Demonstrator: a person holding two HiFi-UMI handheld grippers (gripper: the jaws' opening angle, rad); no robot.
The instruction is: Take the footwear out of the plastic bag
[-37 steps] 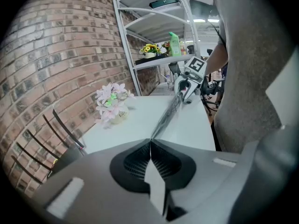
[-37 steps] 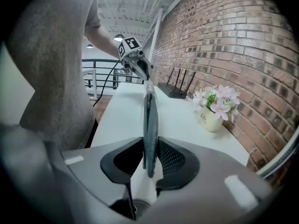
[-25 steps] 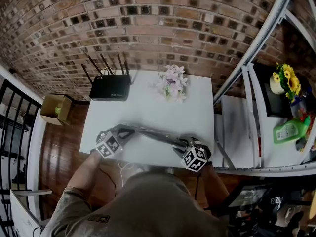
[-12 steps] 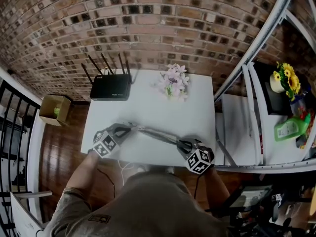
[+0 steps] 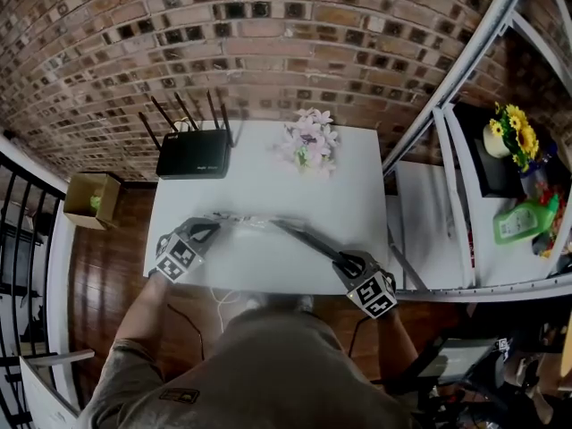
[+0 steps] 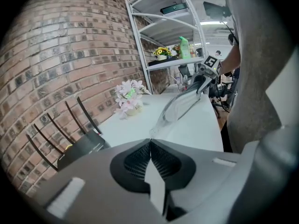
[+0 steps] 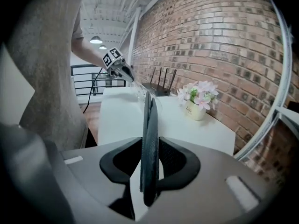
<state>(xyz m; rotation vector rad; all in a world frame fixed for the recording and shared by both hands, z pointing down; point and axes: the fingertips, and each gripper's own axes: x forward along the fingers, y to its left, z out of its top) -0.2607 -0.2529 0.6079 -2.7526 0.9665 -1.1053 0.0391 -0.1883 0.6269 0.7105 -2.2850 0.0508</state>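
Clear plastic bag (image 5: pixel 243 224) is stretched above the table (image 5: pixel 268 186), and the dark slipper (image 5: pixel 315 240) pokes out of one end, its far tip apparently inside the plastic. Left gripper (image 5: pixel 210 226) is clamped tight on the bag's other edge. Right gripper (image 5: pixel 344 259) has just been closing and now pinches the slipper, edge-on between its pads. On the white table sit a black router (image 5: pixel 192 155) and a pot of pale flowers (image 5: pixel 308 146). Brick wall (image 5: pixel 268 43) behind, white shelf unit (image 5: pixel 465 177) beside, cardboard box (image 5: pixel 89 199) on the wooden floor (image 5: pixel 98 266).
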